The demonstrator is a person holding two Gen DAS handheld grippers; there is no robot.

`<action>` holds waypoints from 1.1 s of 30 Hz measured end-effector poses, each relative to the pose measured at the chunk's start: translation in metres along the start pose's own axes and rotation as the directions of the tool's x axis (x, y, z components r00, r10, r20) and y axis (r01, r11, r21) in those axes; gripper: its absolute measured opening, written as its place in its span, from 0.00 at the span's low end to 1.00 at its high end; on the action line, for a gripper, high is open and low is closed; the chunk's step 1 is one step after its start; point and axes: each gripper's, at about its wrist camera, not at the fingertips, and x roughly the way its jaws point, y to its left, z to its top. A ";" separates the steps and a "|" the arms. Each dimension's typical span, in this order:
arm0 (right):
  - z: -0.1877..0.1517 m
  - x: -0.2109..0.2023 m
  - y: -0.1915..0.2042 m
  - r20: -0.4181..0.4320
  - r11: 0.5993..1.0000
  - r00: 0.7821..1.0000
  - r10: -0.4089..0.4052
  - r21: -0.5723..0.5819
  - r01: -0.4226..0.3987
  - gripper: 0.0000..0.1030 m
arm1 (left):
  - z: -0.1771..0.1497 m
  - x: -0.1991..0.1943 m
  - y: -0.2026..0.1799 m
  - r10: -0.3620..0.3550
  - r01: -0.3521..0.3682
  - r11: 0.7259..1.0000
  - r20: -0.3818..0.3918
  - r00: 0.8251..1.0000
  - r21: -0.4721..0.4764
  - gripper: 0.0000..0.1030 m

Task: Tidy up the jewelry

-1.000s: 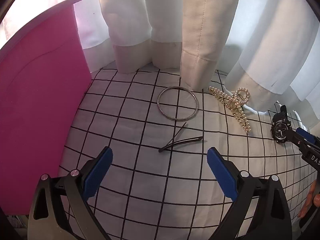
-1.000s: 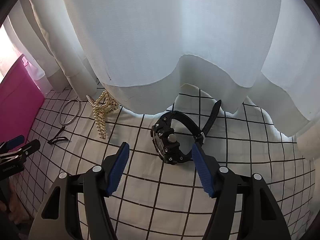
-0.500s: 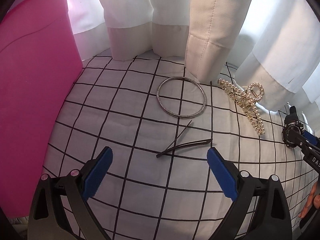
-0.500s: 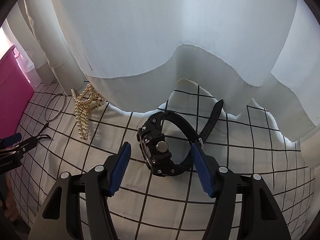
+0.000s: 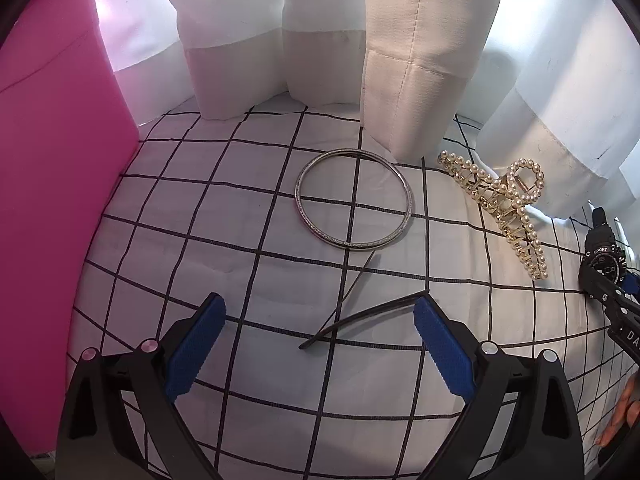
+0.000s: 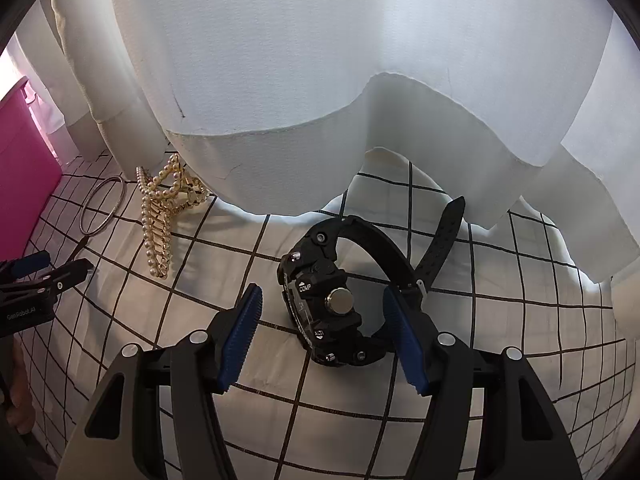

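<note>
Right gripper (image 6: 322, 334), jaws apart, straddles black watch (image 6: 336, 300) lying on its side mid-cloth, strap probably running away from the claw; left gripper (image 5: 318, 342), also apart, frames black hairpin (image 5: 360, 316).

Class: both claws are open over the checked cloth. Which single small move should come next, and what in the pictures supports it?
Probably close the right claw on the black watch: its case already sits between the open blue pads, the right pad about touching it.
</note>
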 end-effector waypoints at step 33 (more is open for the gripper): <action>-0.013 0.011 0.007 0.028 0.998 0.999 -0.046 -0.045 0.047 0.20 | -0.031 -0.022 -0.051 -0.048 0.036 0.994 0.108 0.993 0.107 0.10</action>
